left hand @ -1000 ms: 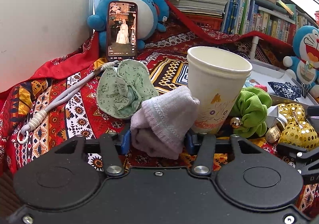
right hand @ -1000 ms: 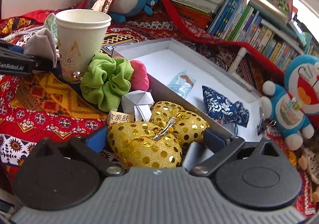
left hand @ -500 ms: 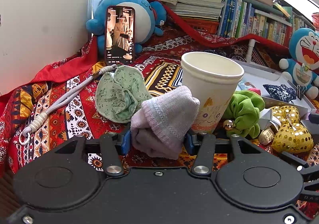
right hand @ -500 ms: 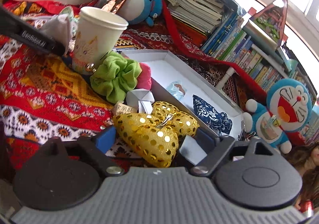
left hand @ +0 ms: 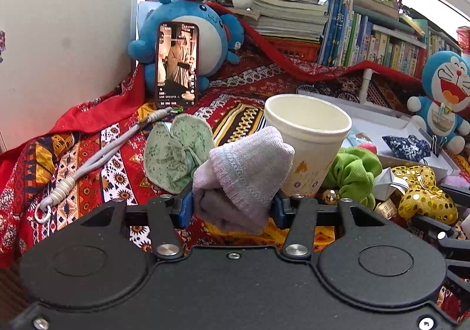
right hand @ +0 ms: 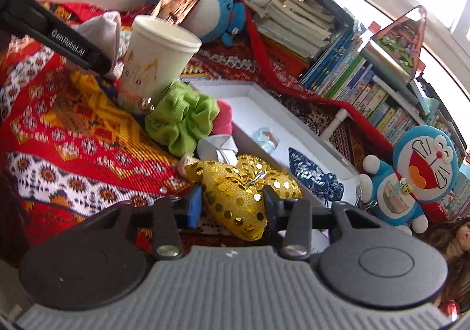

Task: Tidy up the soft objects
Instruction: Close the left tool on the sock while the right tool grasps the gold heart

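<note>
My left gripper (left hand: 232, 206) is shut on a pale lilac sock (left hand: 243, 171) and holds it above the patterned cloth, just left of a paper cup (left hand: 308, 136). My right gripper (right hand: 232, 206) is shut on a gold sequin bow (right hand: 238, 194), lifted next to the white box (right hand: 261, 100). The box holds a dark blue floral pouch (right hand: 314, 177) and a small pale packet (right hand: 265, 136). A green scrunchie (right hand: 182, 121) lies beside the cup (right hand: 158, 56). A green floral pouch (left hand: 176, 150) lies left of the sock.
A phone (left hand: 176, 65) leans on a blue plush (left hand: 202, 30) at the back. A Doraemon plush (right hand: 411, 177) stands right of the box. Books (left hand: 376, 42) line the back. A grey cord (left hand: 88, 165) lies at left. A folded white paper (right hand: 217, 145) sits by the scrunchie.
My right gripper has closed on the gold bow and lifted it, tilting the view. My left gripper has risen a little with the sock.
</note>
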The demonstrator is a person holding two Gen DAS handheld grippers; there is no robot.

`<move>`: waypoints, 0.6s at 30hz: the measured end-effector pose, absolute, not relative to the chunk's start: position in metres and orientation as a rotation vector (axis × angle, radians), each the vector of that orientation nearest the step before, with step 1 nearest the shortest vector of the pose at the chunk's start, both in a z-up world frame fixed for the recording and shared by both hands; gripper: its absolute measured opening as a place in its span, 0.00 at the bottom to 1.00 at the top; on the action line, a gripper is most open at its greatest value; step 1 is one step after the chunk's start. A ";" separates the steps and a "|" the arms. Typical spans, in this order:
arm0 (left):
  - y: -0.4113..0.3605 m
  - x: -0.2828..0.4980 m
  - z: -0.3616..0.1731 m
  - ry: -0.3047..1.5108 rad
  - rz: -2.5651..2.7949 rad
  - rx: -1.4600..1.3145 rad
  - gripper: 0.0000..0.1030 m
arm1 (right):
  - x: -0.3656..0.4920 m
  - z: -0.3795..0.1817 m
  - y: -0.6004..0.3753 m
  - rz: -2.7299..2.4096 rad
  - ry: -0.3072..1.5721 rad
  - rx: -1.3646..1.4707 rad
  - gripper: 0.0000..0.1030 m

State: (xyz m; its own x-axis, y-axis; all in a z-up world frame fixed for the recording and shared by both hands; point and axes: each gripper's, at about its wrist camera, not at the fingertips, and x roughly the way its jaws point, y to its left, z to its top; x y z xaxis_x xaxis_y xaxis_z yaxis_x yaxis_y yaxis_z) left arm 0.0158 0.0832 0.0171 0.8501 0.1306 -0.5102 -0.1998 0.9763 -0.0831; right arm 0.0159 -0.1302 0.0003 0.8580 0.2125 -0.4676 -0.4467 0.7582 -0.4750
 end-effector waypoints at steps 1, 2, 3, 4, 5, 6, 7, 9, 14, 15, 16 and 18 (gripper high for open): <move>0.083 0.015 0.019 0.522 0.174 -0.136 0.46 | 0.016 0.003 -0.132 0.368 0.396 -0.600 0.45; 0.084 0.015 0.021 0.517 0.174 -0.137 0.46 | 0.015 0.006 -0.133 0.365 0.386 -0.588 0.45; 0.084 0.015 0.023 0.513 0.173 -0.138 0.46 | 0.014 0.009 -0.134 0.361 0.376 -0.578 0.45; 0.085 0.016 0.026 0.509 0.170 -0.139 0.46 | 0.013 0.011 -0.135 0.356 0.366 -0.570 0.44; 0.085 0.016 0.028 0.505 0.167 -0.141 0.46 | 0.013 0.014 -0.136 0.352 0.357 -0.563 0.44; 0.086 0.017 0.031 0.500 0.164 -0.142 0.46 | 0.012 0.017 -0.137 0.348 0.348 -0.557 0.44; 0.087 0.017 0.033 0.496 0.160 -0.143 0.46 | 0.011 0.019 -0.137 0.344 0.340 -0.552 0.44; 0.088 0.019 0.039 0.489 0.148 -0.147 0.46 | 0.011 0.024 -0.139 0.335 0.325 -0.545 0.44; 0.091 0.027 0.055 0.479 0.122 -0.164 0.46 | 0.013 0.034 -0.147 0.320 0.301 -0.522 0.44; 0.092 0.028 0.058 0.477 0.118 -0.168 0.46 | 0.013 0.036 -0.148 0.315 0.295 -0.518 0.44; 0.093 0.029 0.061 0.476 0.114 -0.172 0.46 | 0.013 0.038 -0.149 0.313 0.291 -0.516 0.44; 0.094 0.032 0.064 0.481 0.107 -0.184 0.46 | 0.013 0.040 -0.151 0.303 0.280 -0.512 0.44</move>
